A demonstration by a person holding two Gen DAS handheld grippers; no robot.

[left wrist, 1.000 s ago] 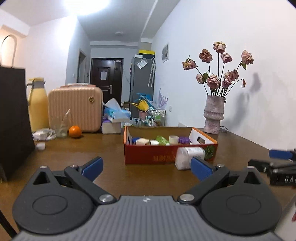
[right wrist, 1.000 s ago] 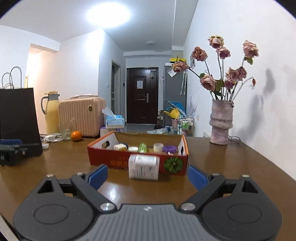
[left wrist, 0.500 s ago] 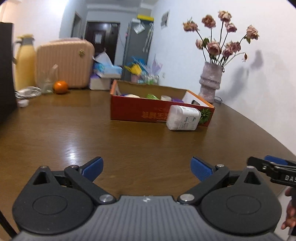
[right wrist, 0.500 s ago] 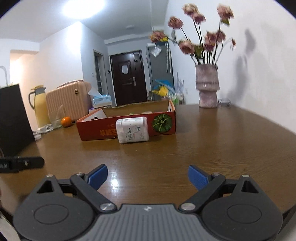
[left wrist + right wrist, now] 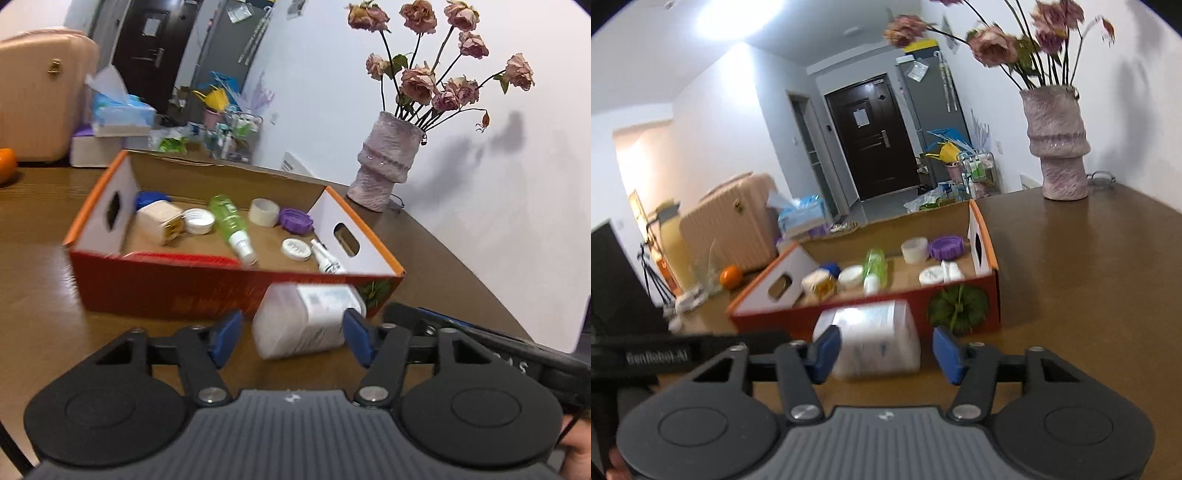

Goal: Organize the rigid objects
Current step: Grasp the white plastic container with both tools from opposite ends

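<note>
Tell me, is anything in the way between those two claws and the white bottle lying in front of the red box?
Nothing visible. The white bottle lies on the table against the red box, and both the left gripper and right gripper have it between their jaws, which have just been closing.

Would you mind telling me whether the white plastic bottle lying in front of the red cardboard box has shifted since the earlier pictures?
No: the white plastic bottle still lies on its side against the front wall of the red cardboard box, by the green print; only the cameras came closer.

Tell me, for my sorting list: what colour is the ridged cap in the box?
Purple, clearest in the left wrist view.
</note>
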